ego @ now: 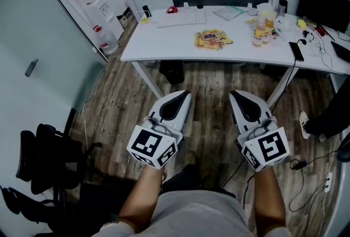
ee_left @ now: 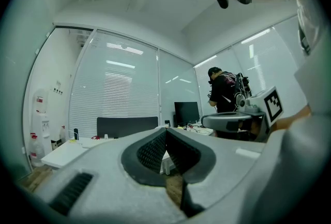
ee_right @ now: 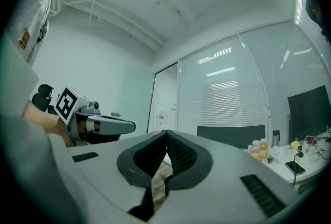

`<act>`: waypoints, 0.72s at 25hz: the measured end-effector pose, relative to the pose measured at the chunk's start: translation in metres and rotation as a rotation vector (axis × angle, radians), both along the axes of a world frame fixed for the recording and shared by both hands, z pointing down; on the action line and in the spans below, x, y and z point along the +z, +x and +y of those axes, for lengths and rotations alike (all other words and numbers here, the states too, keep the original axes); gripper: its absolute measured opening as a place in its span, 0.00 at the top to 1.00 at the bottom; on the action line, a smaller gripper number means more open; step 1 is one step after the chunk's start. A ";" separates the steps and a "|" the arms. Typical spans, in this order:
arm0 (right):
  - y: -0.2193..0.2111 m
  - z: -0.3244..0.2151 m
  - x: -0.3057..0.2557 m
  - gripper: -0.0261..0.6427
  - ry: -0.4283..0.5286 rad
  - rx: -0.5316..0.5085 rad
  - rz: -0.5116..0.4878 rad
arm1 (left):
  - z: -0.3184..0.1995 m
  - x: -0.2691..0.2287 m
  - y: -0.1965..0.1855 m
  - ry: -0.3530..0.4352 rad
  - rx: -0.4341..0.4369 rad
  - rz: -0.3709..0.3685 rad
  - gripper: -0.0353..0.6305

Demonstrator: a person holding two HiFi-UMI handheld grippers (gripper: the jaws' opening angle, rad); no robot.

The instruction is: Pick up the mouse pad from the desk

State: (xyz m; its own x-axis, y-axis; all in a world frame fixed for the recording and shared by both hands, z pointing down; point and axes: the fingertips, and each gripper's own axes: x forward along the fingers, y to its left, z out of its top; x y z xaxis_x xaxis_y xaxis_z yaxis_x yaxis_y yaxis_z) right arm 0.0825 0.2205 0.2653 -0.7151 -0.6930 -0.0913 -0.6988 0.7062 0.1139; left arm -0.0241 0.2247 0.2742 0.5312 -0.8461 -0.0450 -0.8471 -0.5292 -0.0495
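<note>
Mouse pad (ego: 228, 12): taken to be the pale flat sheet lying near the back edge of the worktop (ego: 164, 48), right of the keyboard (ego: 181, 17). At this range the identification is not certain.

Step in hand: approach. The left hand-held gripper (ego: 184, 96) and the right hand-held gripper (ego: 238, 96) are held level, side by side over the wooden floor, well short of the worktop. Each has its jaws fully together with nothing between them.

Next move: carry one hand-held gripper forward over the worktop to the pad, spread its jaws, and work one jaw under an edge. The pad looks thin and lies flat, so a low, shallow entry at the edge is likely required.
</note>
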 end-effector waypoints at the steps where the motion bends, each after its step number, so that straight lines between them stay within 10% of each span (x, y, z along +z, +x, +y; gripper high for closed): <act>1: -0.001 -0.002 0.000 0.94 0.002 0.000 0.002 | -0.002 0.000 -0.001 0.004 0.001 -0.001 0.92; 18: -0.029 -0.107 0.007 0.94 -0.011 0.076 0.037 | -0.118 0.002 -0.036 0.016 0.050 0.009 0.92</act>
State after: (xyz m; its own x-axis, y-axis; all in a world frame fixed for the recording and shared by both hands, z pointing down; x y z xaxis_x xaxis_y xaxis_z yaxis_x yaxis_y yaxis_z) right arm 0.0533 0.1137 0.2727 -0.6631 -0.7463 -0.0582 -0.7460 0.6524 0.1334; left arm -0.0604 0.1065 0.2766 0.5725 -0.8174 -0.0632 -0.8199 -0.5703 -0.0505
